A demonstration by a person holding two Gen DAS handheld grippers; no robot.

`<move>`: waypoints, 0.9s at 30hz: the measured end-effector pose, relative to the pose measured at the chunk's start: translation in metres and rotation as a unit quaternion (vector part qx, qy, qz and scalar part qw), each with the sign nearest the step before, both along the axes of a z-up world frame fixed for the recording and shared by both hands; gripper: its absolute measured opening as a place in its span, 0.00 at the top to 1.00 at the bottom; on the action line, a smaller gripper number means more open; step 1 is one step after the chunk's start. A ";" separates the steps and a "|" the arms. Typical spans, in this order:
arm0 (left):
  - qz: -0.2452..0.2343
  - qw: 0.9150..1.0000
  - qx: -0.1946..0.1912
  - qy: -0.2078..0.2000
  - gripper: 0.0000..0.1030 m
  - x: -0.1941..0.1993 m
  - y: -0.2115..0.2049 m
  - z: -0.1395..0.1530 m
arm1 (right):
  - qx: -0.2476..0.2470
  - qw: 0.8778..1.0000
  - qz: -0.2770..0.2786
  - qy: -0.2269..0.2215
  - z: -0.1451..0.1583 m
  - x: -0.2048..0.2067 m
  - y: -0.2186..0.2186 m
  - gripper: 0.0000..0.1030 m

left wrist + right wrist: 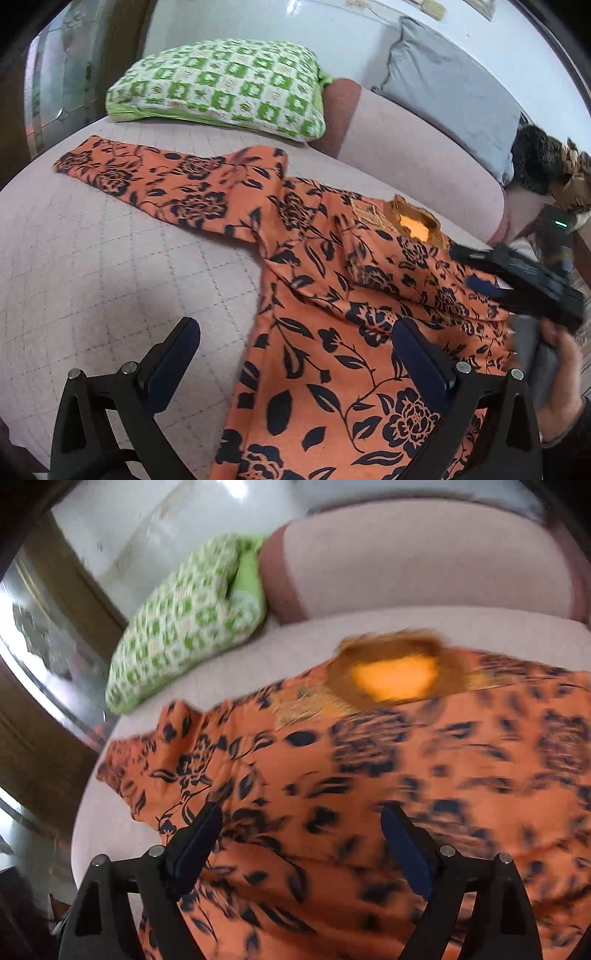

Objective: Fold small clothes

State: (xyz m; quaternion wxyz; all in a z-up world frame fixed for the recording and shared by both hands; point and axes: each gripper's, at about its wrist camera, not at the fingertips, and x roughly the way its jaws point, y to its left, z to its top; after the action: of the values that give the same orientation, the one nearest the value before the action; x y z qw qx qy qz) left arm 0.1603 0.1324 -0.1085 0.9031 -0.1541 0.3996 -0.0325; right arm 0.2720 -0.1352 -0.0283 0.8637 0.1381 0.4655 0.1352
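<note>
An orange top with a black flower print (332,314) lies spread on the pale quilted bed cover (92,258). Its left sleeve (147,181) stretches out to the far left and its neck opening (413,221) faces the far side. My left gripper (295,332) is open and empty, hovering over the top's left edge. My right gripper (301,819) is open and empty over the top's body (369,775), and it shows in the left wrist view (517,277) at the right. The right wrist view is motion-blurred.
A green-and-white patterned pillow (221,85) lies at the far side of the bed, also in the right wrist view (184,627). A grey pillow (454,92) and a pinkish bolster (406,147) lie behind the top. Dark clutter (546,166) sits at the far right.
</note>
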 end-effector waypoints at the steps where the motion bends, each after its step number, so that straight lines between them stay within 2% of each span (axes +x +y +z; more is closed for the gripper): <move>1: -0.006 1.000 -0.001 0.002 0.00 0.001 -0.003 0.000 | -0.003 1.000 -0.011 -0.008 0.008 -0.006 -0.014 0.13; 6: -0.055 0.998 -0.036 0.005 0.00 0.025 -0.023 0.014 | -0.014 0.999 -0.039 -0.016 0.009 -0.048 -0.083 0.13; 11: -0.079 0.993 -0.073 0.040 0.00 0.094 -0.046 0.020 | 0.018 0.997 -0.067 -0.033 0.006 -0.083 -0.135 0.13; 14: -0.076 0.990 -0.086 0.088 0.04 0.146 -0.061 0.004 | 0.048 0.993 -0.091 -0.053 0.000 -0.099 -0.154 0.13; 17: -0.065 0.983 -0.078 0.154 0.26 0.179 -0.070 -0.028 | 0.073 0.992 -0.096 -0.046 -0.007 -0.098 -0.165 0.13; 18: -0.062 0.980 -0.072 0.175 0.49 0.184 -0.072 -0.039 | 0.080 0.991 -0.098 -0.049 -0.007 -0.098 -0.168 0.13; 19: -0.052 0.979 -0.047 0.194 0.61 0.188 -0.074 -0.047 | 0.088 0.989 -0.106 -0.052 -0.008 -0.099 -0.172 0.13; 20: -0.044 0.981 -0.018 0.187 0.84 0.189 -0.076 -0.045 | 0.101 0.987 -0.111 -0.050 -0.010 -0.097 -0.176 0.13; 21: -0.048 0.983 -0.002 0.179 0.94 0.189 -0.079 -0.042 | 0.111 0.986 -0.114 -0.046 -0.012 -0.097 -0.180 0.13; 23: -0.053 0.987 0.033 0.145 0.96 0.184 -0.087 -0.024 | 0.133 0.983 -0.120 -0.037 -0.018 -0.096 -0.185 0.13; 25: -0.070 0.992 0.092 0.055 0.96 0.169 -0.104 0.012 | 0.149 0.981 -0.126 -0.022 -0.023 -0.096 -0.190 0.13; 26: -0.079 0.988 0.130 0.001 0.95 0.158 -0.116 0.032 | 0.155 0.979 -0.130 -0.019 -0.025 -0.097 -0.192 0.13; 27: -0.080 0.985 0.151 -0.023 0.95 0.152 -0.123 0.039 | 0.160 0.978 -0.133 -0.017 -0.026 -0.098 -0.194 0.13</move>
State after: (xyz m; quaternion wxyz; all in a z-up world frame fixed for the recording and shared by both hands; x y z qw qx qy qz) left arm 0.3127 0.0096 -0.0692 0.9196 0.0168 0.3897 -0.0475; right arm 0.1742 -0.3293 -0.0548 0.8485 0.3334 0.4000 0.0941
